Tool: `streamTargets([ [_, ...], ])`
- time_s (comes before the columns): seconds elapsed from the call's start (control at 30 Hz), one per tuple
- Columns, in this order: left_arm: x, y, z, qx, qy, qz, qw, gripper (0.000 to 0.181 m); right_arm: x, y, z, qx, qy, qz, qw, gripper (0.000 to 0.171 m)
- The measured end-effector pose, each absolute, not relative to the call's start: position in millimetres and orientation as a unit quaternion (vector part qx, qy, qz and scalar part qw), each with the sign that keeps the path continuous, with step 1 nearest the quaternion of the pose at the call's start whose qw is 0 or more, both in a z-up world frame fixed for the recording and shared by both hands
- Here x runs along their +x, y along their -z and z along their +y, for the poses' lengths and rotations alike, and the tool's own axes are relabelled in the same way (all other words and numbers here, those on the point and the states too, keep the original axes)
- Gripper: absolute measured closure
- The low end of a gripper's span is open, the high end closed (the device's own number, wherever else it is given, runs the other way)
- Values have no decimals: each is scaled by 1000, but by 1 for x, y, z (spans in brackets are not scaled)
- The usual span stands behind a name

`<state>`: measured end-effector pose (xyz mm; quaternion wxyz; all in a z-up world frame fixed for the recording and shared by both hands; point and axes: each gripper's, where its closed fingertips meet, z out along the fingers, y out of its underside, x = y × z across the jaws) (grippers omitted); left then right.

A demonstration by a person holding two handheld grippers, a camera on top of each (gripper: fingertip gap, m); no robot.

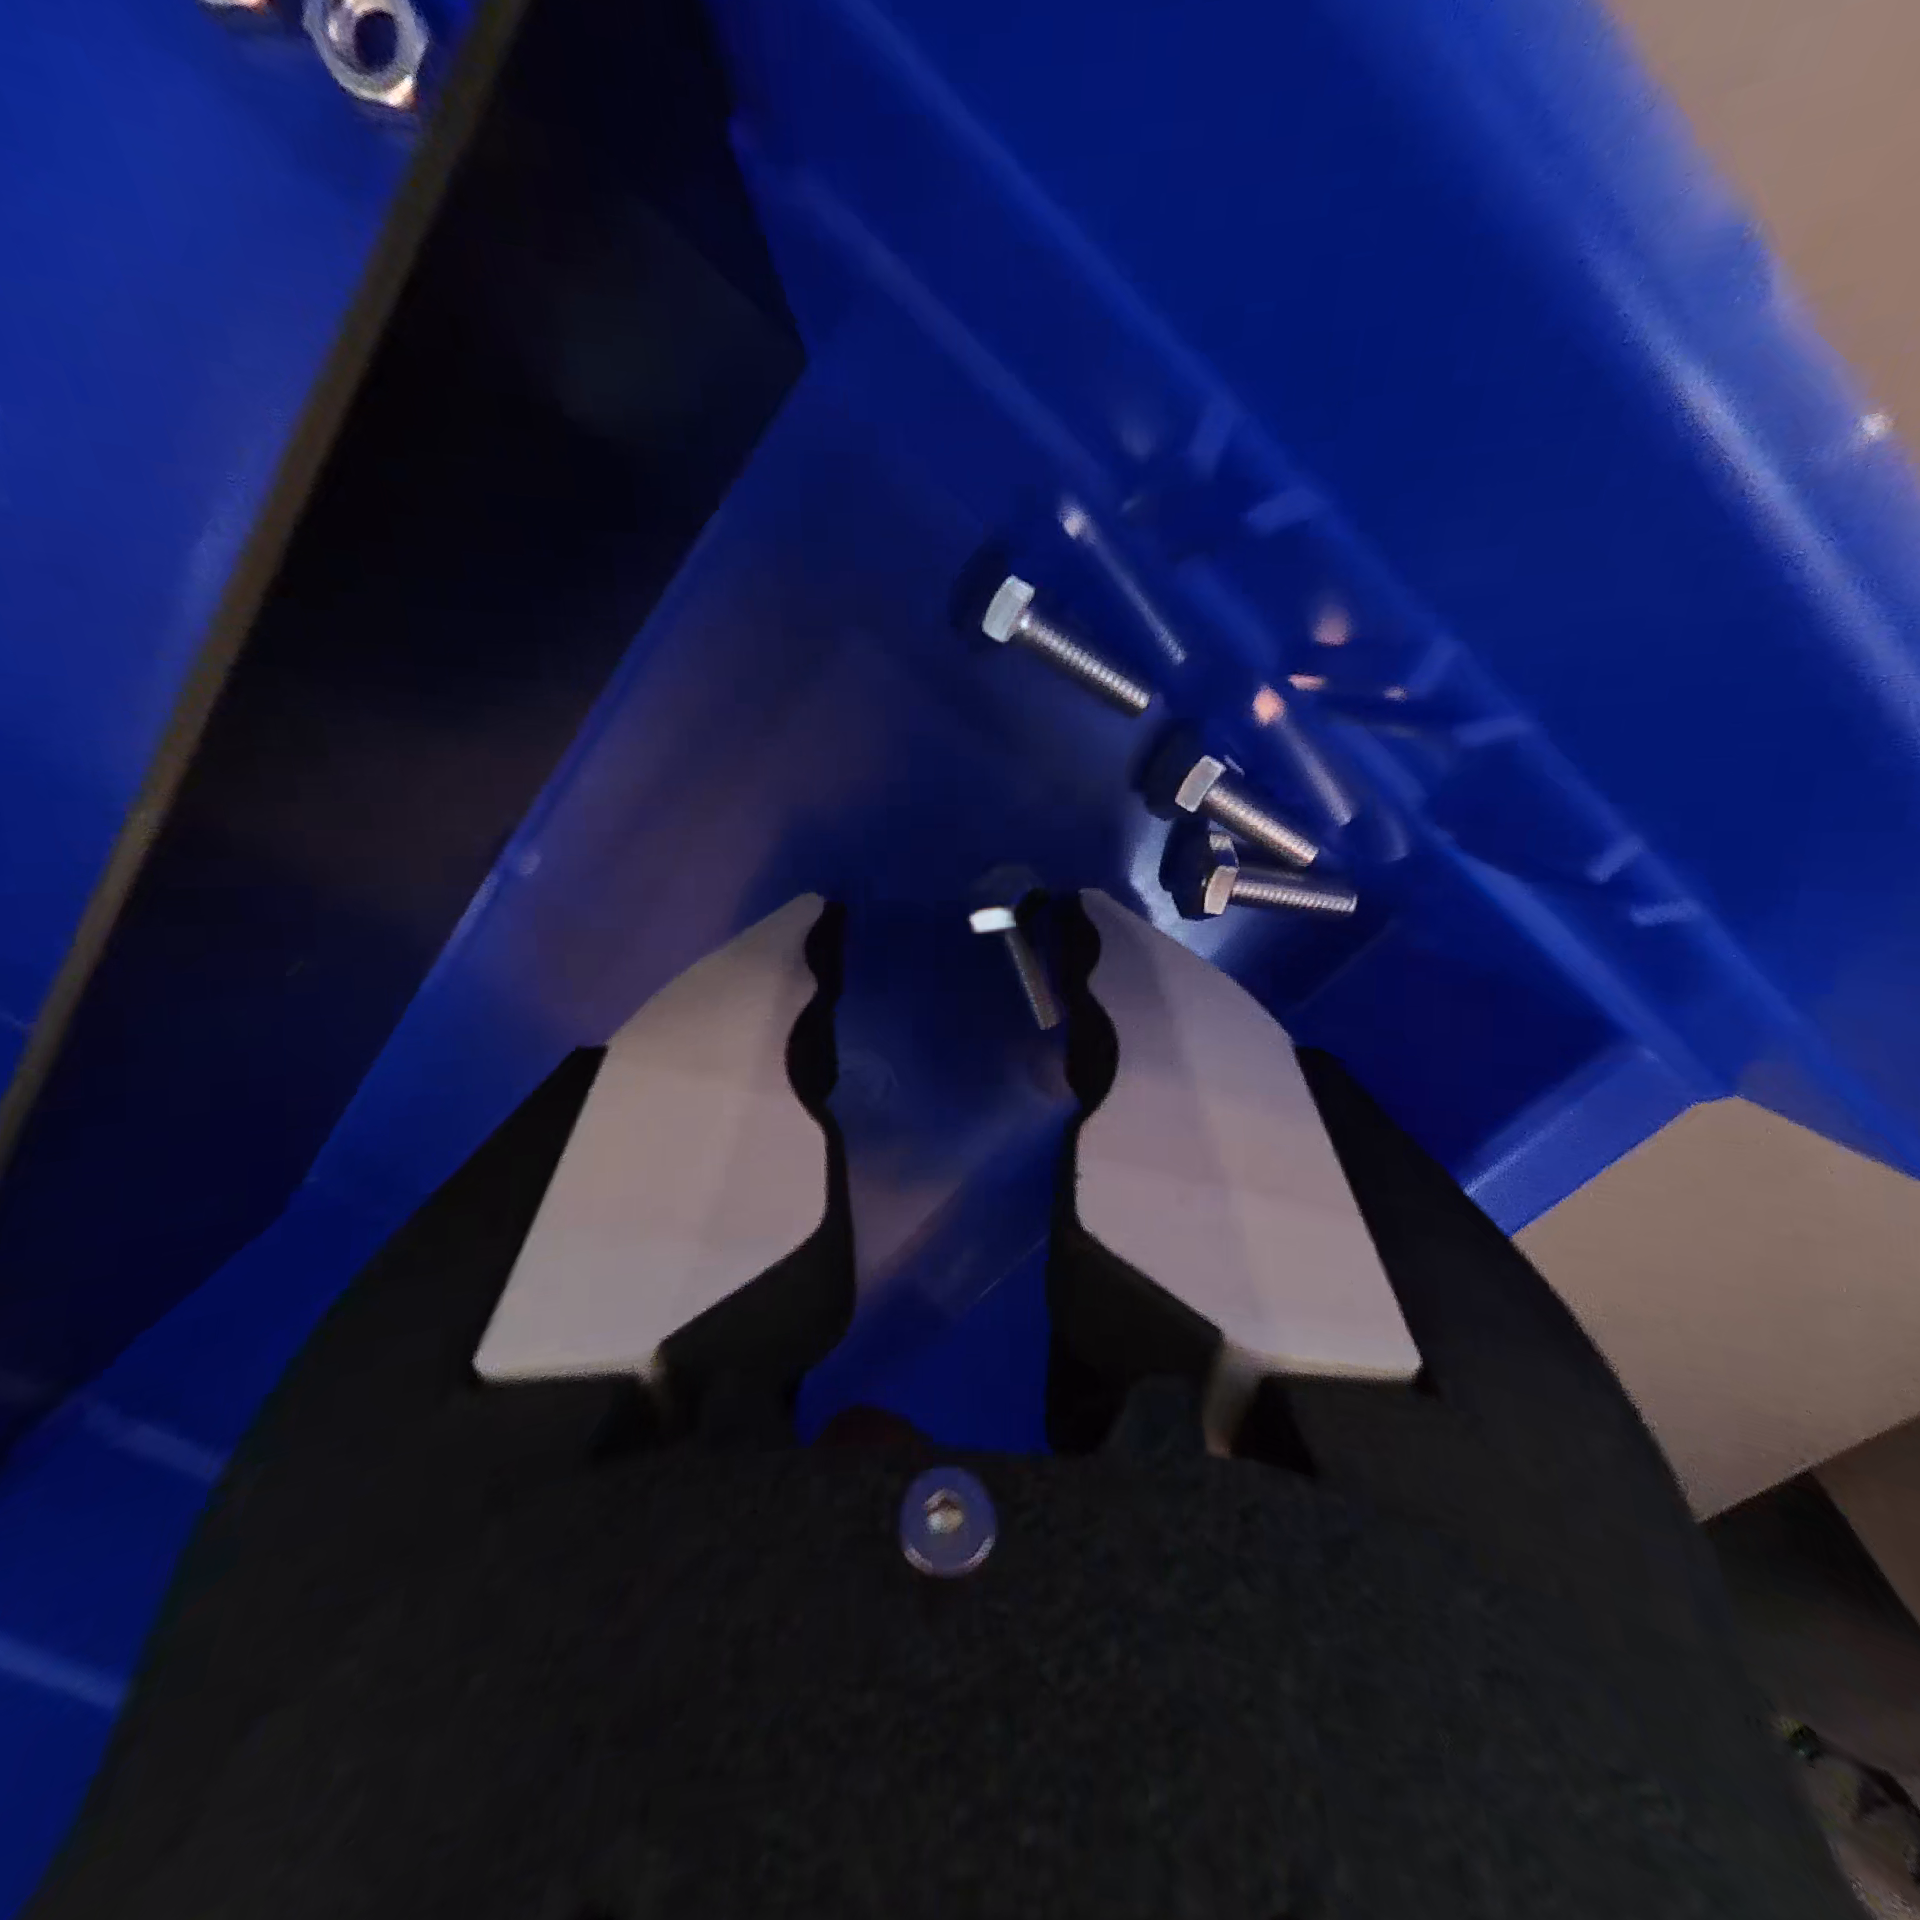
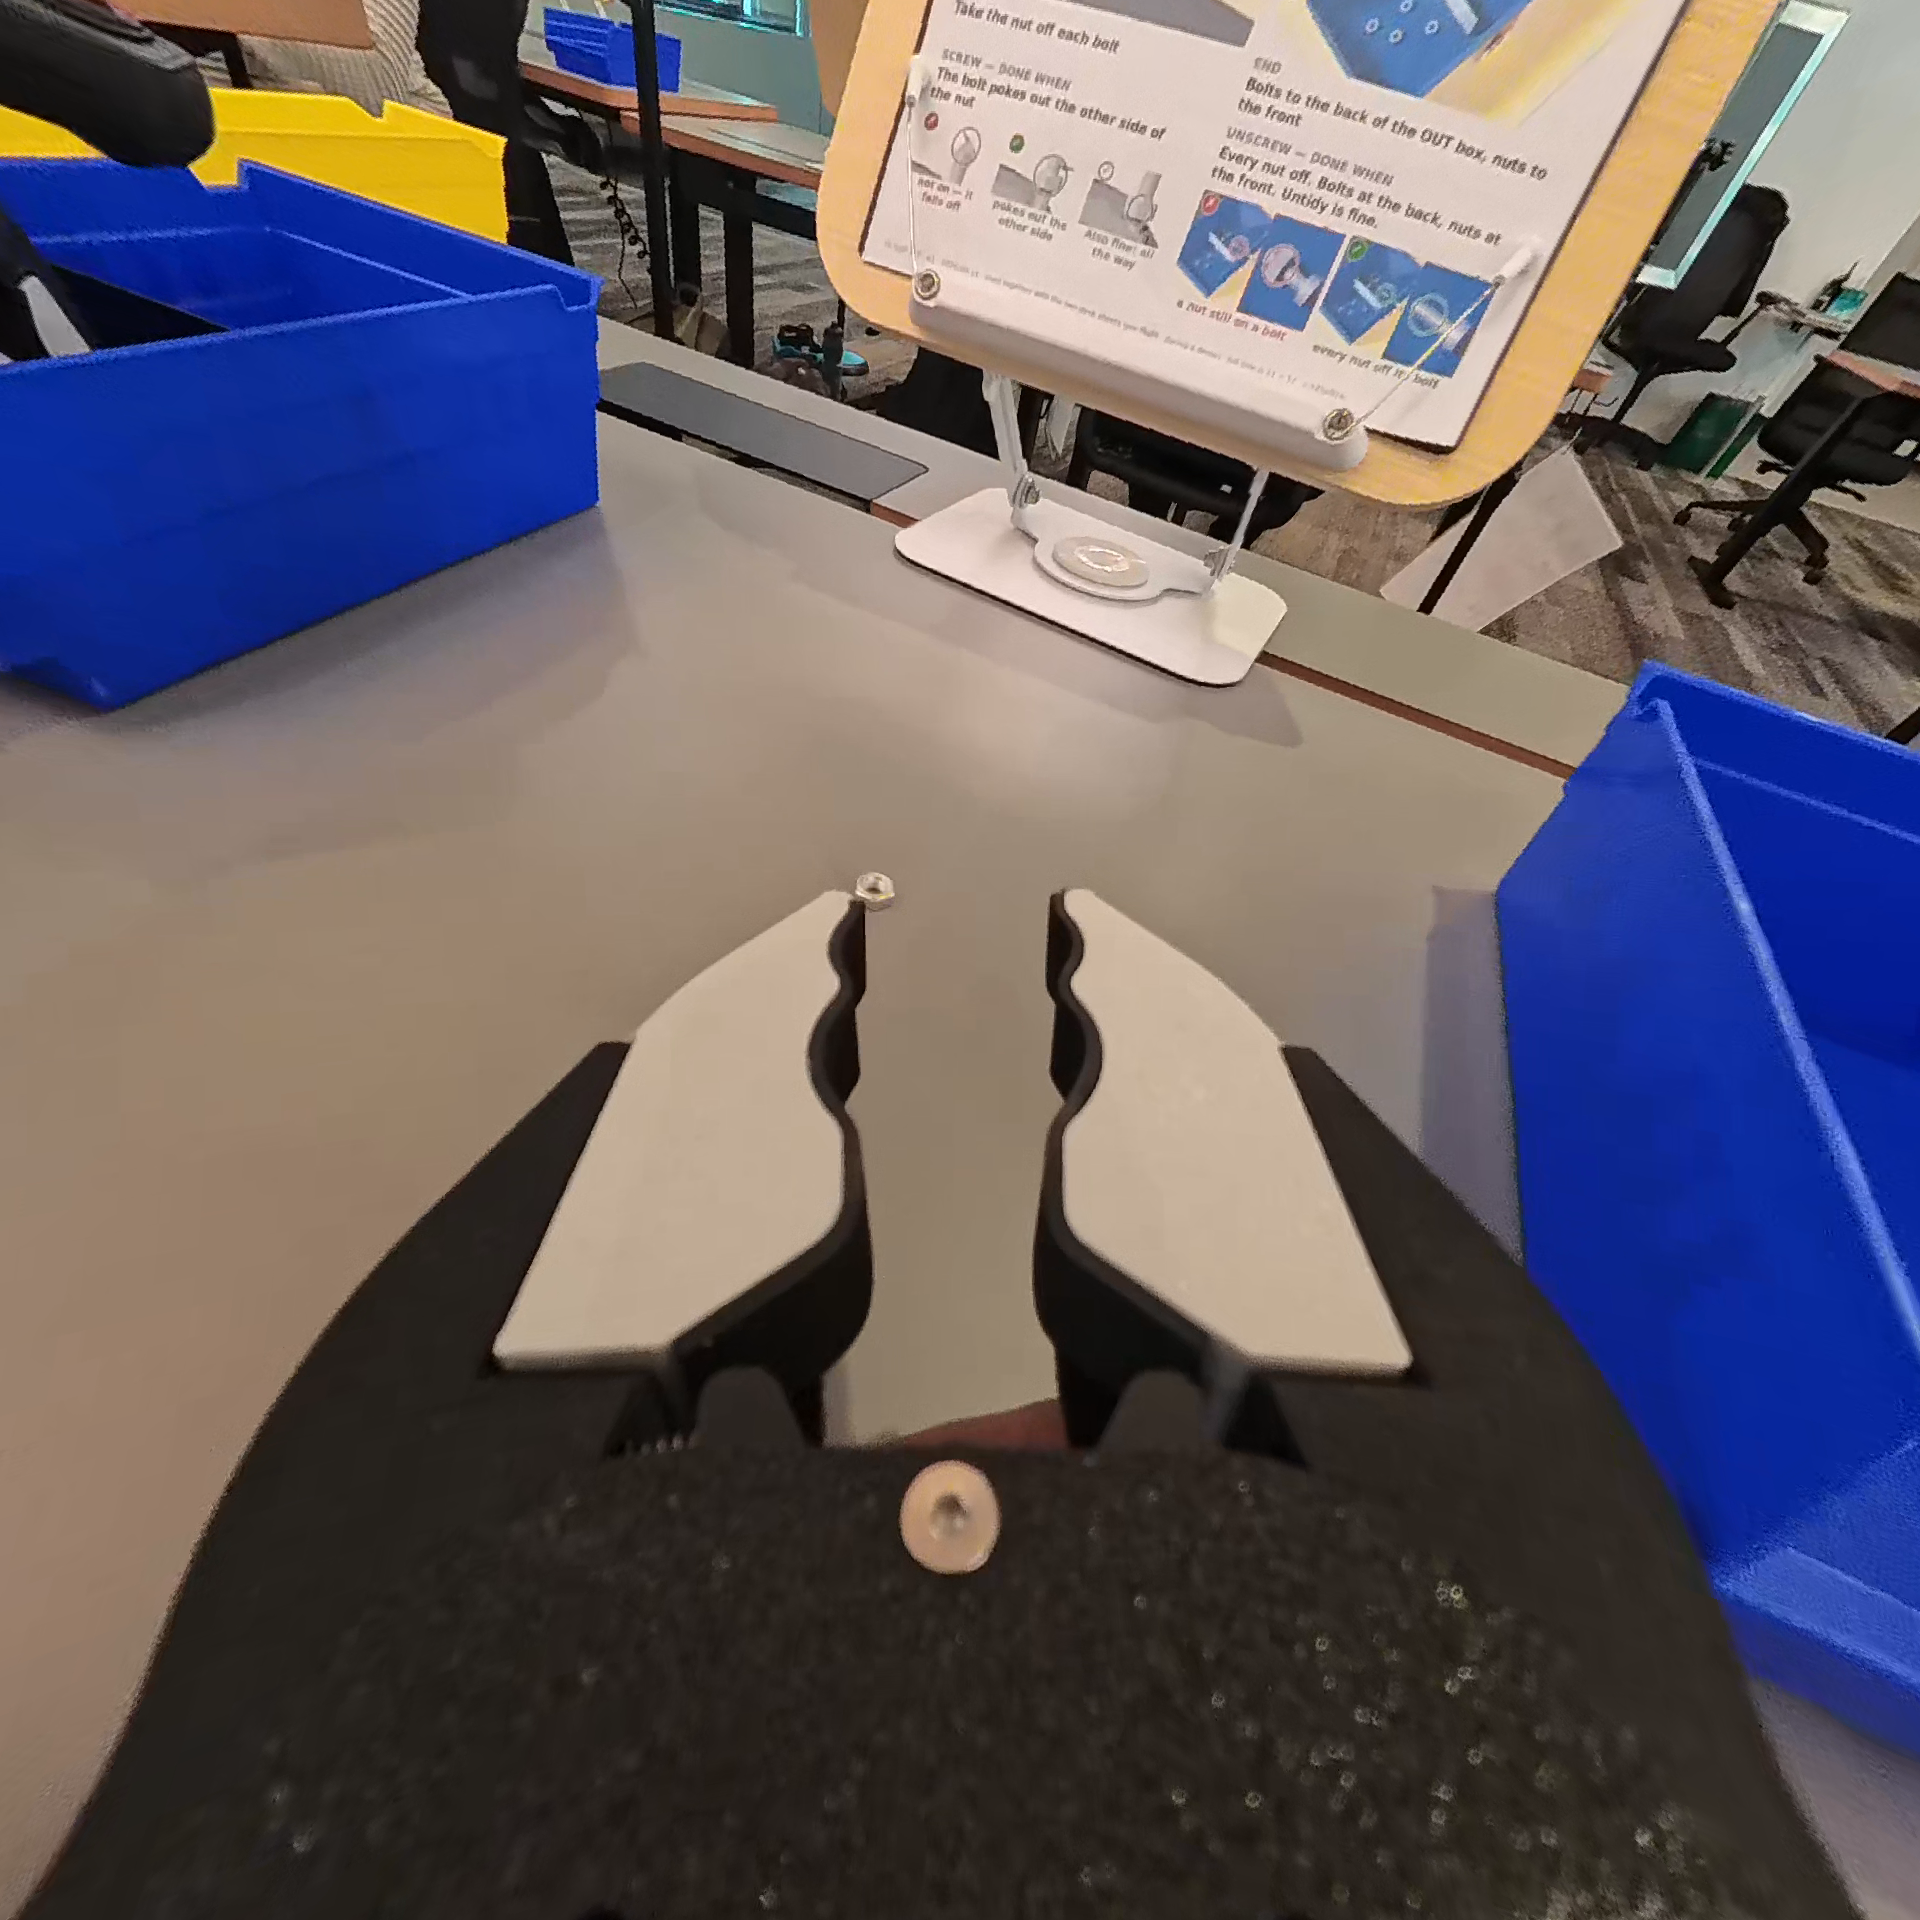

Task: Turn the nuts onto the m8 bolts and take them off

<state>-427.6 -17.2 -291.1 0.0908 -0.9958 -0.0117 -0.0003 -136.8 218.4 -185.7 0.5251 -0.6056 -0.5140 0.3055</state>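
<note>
- Left gripper [image 1: 951, 914] inside blue bin [image 1: 1351, 416], jaws parted, holding nothing; a bolt [image 1: 1018, 961] lies between the fingertips, close to one finger.
- Three more bolts [image 1: 1070, 646] lie just beyond, by the bin wall.
- A nut [image 1: 374, 42] sits past the black divider [image 1: 416, 623].
- Right gripper [image 2: 951, 904] over grey table [image 2: 520, 831], jaws parted, empty; a nut [image 2: 876, 890] rests at one fingertip.
- Blue bins left [image 2: 260, 468] and right [image 2: 1714, 1143]; instruction stand [image 2: 1143, 312] behind.
</note>
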Motion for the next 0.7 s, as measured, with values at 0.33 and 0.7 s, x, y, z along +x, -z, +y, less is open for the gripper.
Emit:
streamTargets([
  [0.33, -427, 290, -17, -994, -23, 39, 98, 166, -137, 184, 218, -605, -305, -515, 525, 140],
  [0.7, -389, 172, 2, -924, -99, 50, 366, 166, -134, 182, 215, -599, -314, -521, 520, 142],
])
